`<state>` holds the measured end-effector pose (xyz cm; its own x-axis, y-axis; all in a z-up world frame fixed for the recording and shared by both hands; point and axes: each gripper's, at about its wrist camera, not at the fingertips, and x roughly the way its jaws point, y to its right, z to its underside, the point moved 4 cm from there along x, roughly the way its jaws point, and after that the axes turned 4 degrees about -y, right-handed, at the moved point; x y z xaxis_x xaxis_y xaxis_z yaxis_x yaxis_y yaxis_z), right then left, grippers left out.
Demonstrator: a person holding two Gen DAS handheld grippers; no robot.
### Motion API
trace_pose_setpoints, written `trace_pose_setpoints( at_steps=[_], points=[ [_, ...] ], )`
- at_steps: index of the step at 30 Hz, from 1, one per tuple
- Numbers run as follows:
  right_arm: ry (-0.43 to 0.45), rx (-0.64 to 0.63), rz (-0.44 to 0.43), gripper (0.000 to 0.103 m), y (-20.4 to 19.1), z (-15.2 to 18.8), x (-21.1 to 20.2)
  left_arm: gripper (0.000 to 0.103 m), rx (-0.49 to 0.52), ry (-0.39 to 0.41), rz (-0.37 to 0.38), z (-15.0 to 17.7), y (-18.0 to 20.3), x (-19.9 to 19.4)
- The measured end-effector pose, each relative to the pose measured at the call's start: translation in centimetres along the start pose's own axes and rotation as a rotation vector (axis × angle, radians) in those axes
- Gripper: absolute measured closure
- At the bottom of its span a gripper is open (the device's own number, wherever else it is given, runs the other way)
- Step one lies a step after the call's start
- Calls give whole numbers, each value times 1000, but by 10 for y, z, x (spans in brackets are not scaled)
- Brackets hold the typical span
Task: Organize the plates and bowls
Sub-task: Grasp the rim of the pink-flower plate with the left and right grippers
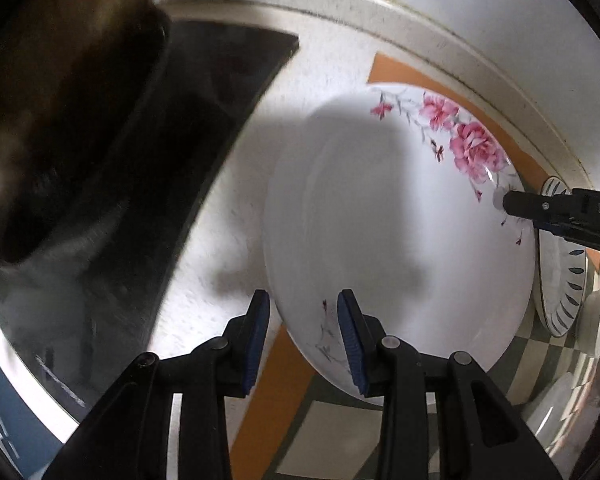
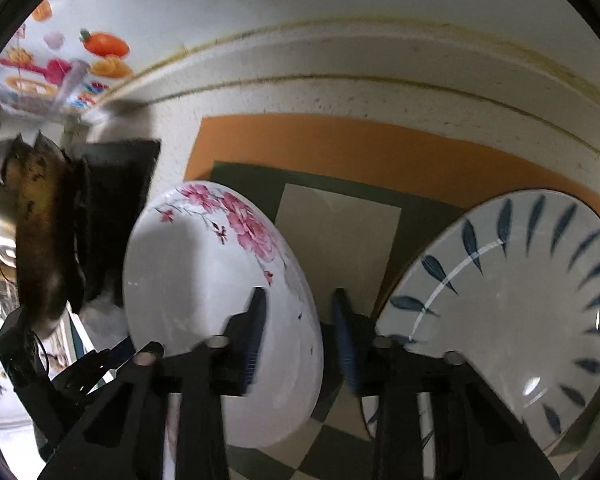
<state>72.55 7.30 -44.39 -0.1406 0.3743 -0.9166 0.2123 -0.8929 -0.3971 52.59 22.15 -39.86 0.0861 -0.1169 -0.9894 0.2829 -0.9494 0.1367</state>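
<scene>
A white plate with pink flowers lies on the counter; it also shows in the right wrist view. My left gripper is open, its jaws straddling the plate's near rim. My right gripper is open, its jaws astride the plate's opposite rim; its fingertip shows at the plate's right edge in the left wrist view. A white plate with dark blue leaf marks lies to the right; its edge shows in the left wrist view.
A black stove top with a dark, soiled pan stands to the left. An orange, green and beige checked mat covers the speckled white counter. The wall runs close behind.
</scene>
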Motion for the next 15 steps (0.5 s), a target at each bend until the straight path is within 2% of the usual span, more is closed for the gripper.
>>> trace_pose_setpoints(
  at_steps=[1, 2, 7, 15],
  points=[
    [-9, -14, 8, 86, -1, -1, 3, 71, -8, -5, 5, 0, -1, 3],
    [-19, -32, 21, 88, -2, -1, 6, 71, -18, -2, 21, 0, -2, 4],
    [-8, -56, 10, 89, -3, -3, 5, 77, -92, 19, 91, -5, -10, 4],
    [35, -58, -29, 90, 0, 19, -5, 79, -87, 55, 85, 0, -5, -6]
  ],
)
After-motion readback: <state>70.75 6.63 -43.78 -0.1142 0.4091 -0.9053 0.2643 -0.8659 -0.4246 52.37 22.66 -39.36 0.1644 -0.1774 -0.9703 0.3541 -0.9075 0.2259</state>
